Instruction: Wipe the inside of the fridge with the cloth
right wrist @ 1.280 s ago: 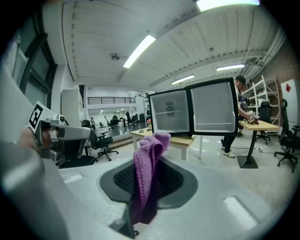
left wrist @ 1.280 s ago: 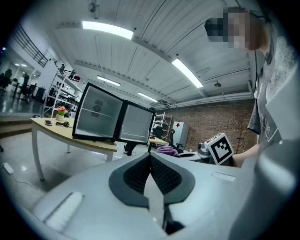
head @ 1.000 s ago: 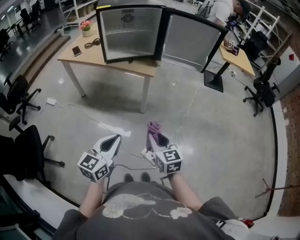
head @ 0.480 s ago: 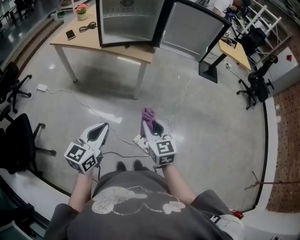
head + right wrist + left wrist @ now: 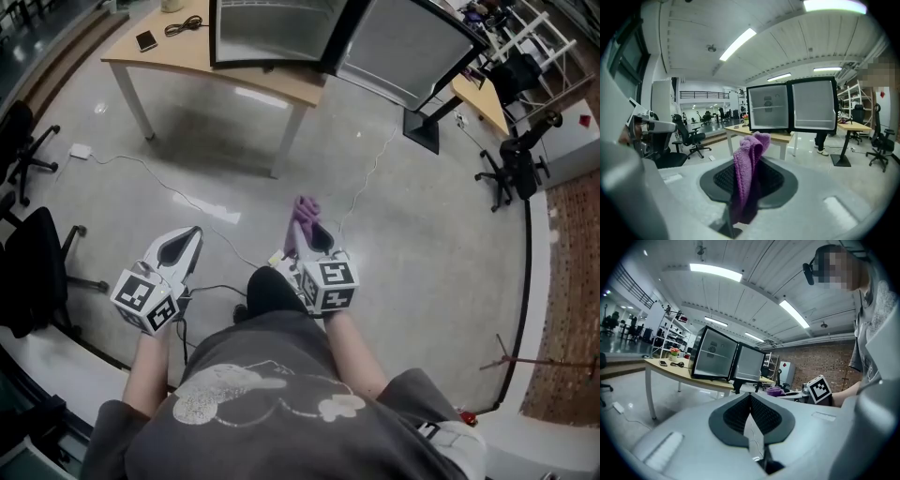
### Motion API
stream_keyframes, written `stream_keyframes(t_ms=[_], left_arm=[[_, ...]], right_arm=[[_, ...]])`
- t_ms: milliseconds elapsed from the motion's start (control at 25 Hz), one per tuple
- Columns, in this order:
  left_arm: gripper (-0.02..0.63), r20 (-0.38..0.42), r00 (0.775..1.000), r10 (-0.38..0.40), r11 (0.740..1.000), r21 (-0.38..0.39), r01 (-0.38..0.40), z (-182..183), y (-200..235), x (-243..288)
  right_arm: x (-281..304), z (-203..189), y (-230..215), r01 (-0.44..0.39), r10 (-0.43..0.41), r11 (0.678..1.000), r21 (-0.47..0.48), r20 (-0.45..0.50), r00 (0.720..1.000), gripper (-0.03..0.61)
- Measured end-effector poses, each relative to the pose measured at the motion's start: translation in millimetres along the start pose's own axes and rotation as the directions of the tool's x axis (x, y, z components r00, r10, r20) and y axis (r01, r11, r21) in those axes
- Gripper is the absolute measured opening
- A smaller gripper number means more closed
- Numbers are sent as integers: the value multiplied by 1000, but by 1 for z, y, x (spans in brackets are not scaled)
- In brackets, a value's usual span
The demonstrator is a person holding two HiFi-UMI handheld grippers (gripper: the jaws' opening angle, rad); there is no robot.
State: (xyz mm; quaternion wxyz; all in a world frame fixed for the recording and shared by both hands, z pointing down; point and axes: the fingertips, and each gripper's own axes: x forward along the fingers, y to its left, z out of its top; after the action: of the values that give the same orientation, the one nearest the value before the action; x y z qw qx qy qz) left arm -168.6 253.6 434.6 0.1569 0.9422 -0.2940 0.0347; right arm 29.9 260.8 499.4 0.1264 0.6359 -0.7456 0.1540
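While standing well apart from the open mini fridge (image 5: 272, 33), holds purple cloth (image 5: 305, 208) ready in right gripper (image 5: 304, 234).

Clamps right jaws on the cloth's lower part, leaving its upper fold loose above the tips, probably as the wiping face. Carries left gripper (image 5: 181, 248) low alongside, jaws pressed together on nothing, seemingly spare. Places the fridge on a wooden table (image 5: 187, 66) far ahead, door (image 5: 412, 42) swung wide for reach; contains only a shelf (image 5: 766, 108), otherwise looks bare. Wiping not yet begun.
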Motion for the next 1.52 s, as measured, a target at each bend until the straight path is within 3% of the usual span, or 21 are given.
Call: stream_keyframes(t_ms=[360, 840, 1280, 1520], left_arm=[[17, 36, 999, 6, 1000, -12, -6, 21, 44, 43], [17, 34, 999, 32, 999, -27, -31, 70, 137, 147], [17, 79, 995, 63, 998, 22, -65, 131, 199, 239], [17, 92, 994, 60, 997, 36, -64, 149, 202, 262]], right_arm=[[80, 27, -4, -36, 36, 999, -24, 1, 999, 81], [228, 106, -54, -70, 69, 998, 2, 35, 997, 81], [311, 156, -111, -97, 98, 995, -15, 58, 994, 81], [326, 167, -107, -135, 136, 991, -9, 79, 988, 81]])
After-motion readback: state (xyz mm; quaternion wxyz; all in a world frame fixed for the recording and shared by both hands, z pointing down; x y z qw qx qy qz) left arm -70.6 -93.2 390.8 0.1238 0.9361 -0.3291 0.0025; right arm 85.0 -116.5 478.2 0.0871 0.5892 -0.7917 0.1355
